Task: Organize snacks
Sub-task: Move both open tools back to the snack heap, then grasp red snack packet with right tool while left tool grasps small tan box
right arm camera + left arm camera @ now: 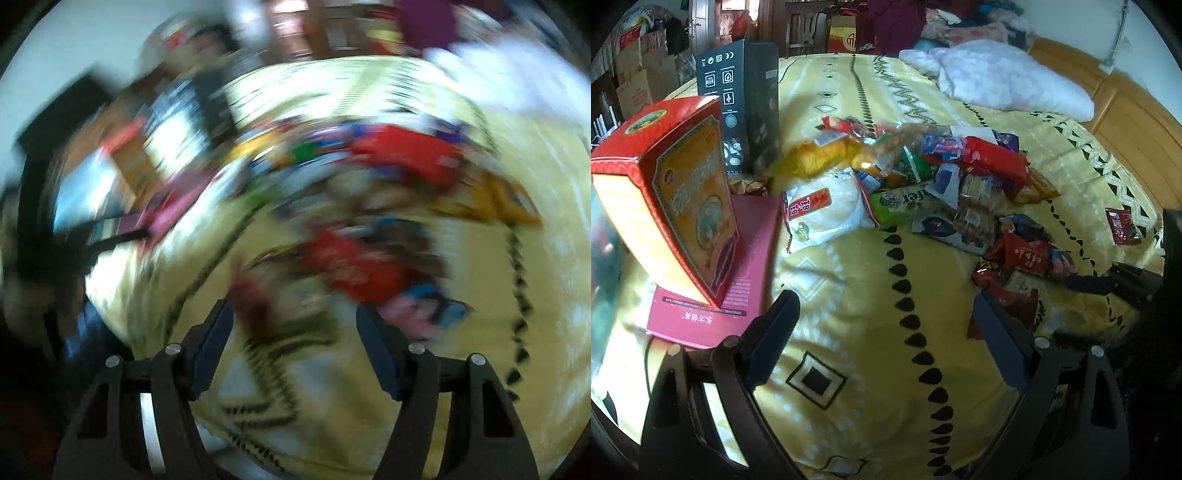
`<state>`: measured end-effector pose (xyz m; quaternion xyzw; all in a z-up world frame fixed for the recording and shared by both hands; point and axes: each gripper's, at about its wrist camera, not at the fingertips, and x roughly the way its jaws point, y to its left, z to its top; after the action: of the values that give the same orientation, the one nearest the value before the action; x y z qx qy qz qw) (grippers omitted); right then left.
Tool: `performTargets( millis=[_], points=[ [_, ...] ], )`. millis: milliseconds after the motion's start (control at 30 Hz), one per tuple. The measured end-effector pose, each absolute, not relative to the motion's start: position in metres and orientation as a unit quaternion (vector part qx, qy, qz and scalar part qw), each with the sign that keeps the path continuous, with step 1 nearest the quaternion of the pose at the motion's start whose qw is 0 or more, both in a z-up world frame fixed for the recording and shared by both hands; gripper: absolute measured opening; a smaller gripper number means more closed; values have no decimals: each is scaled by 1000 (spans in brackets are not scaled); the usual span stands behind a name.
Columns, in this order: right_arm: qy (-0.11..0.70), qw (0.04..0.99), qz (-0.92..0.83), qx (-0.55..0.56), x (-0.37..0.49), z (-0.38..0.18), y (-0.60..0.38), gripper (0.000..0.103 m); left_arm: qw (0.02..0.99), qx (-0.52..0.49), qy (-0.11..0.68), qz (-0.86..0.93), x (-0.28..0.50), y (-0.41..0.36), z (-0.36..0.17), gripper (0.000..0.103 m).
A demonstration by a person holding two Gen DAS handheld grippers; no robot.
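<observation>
A heap of snack packets (923, 177) lies on a yellow patterned bedspread (868, 350): a white packet (827, 210), a green wafer pack (905, 203), a long red pack (993, 158), and red sachets (1023, 258). My left gripper (886, 310) is open and empty above bare bedspread in front of the heap. The right wrist view is heavily motion-blurred. My right gripper (293, 317) is open and empty, with blurred red packets (354, 262) just beyond its fingertips.
A red-and-orange box (676, 199) stands on a flat pink box (738, 277) at the left, with a tall black box (738, 107) behind. A lone red sachet (1123, 225) lies at the right. A white pillow (1004, 74) lies at the back. The other gripper (1115, 280) shows at the right edge.
</observation>
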<state>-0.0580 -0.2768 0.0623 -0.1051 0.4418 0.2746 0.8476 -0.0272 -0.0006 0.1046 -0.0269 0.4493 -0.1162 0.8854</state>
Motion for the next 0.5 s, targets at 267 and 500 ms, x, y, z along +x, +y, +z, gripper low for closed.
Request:
performTargets(
  millis=[267,500],
  points=[
    [395,807,289,-329,-70,19,-198,70,888,-35,443,-118,-29,11,108,95],
    [400,808,288,-324,-48,9,-185,71,884,-35,448,-130,-27,5,103,95]
  ],
)
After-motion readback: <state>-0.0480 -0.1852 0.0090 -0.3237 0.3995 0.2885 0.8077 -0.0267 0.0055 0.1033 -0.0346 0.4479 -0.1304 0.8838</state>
